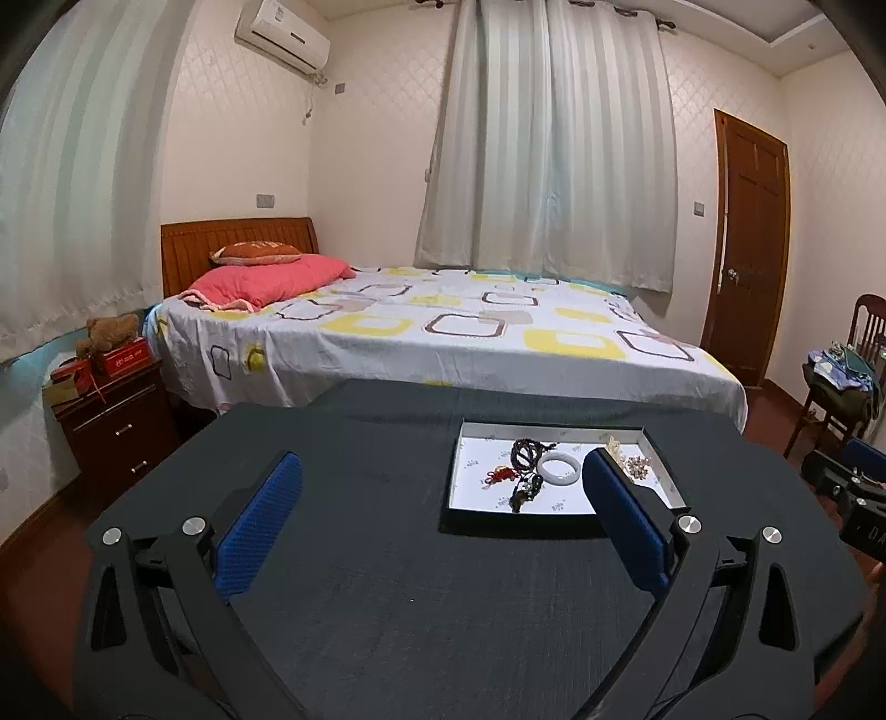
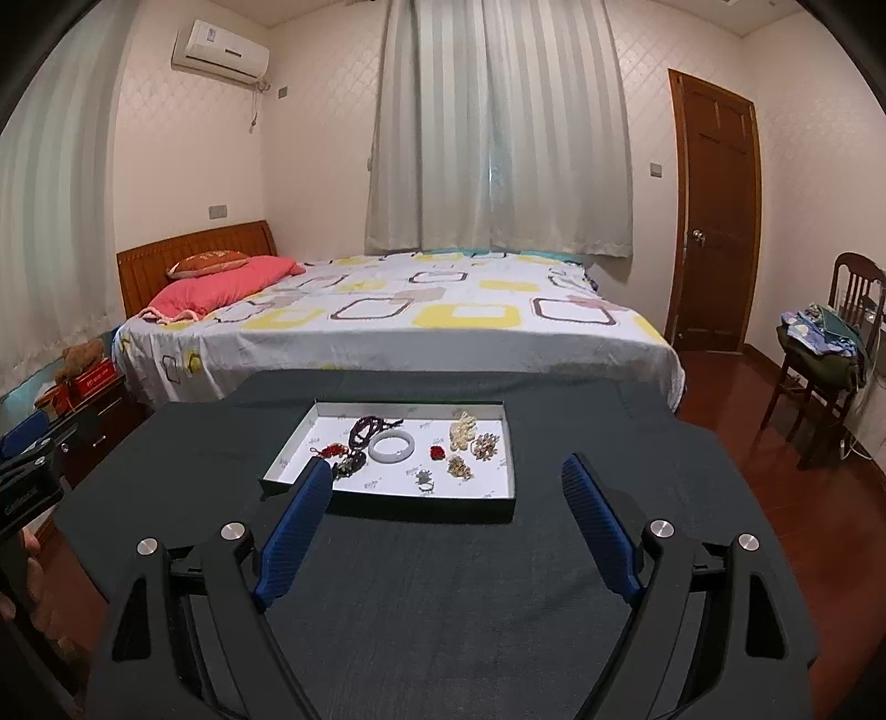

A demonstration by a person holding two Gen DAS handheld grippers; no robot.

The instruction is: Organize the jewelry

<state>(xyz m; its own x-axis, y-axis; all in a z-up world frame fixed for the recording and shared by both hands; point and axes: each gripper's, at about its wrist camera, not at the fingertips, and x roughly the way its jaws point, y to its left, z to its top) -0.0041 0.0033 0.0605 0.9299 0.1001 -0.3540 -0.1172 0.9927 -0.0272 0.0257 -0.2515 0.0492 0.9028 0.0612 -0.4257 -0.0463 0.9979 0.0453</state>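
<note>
Both my left gripper (image 1: 443,487) and right gripper (image 2: 448,487) stood spread, empty; shallow white-lined jewelry tray (image 2: 501,493) lay ahead, holding a pale bangle (image 2: 392,446).

Walls: pale wallpaper with a diamond lattice; air conditioner (image 2: 221,50) mounted high on the left.
Window: covered by long pale curtains (image 2: 498,127) behind the bed.
Bed (image 2: 398,327): wooden headboard, white sheet with yellow and brown squares, pink pillow (image 2: 219,291) beneath a smaller orange one.
Nightstand (image 1: 116,426): dark wood, left of the bed, carrying a teddy bear (image 1: 108,332) and red boxes.
Door (image 2: 714,216): brown wood, shut, on the right.
Chair (image 2: 825,354): wooden, piled with clothes, by the right wall.
Floor: reddish-brown wood.
</note>
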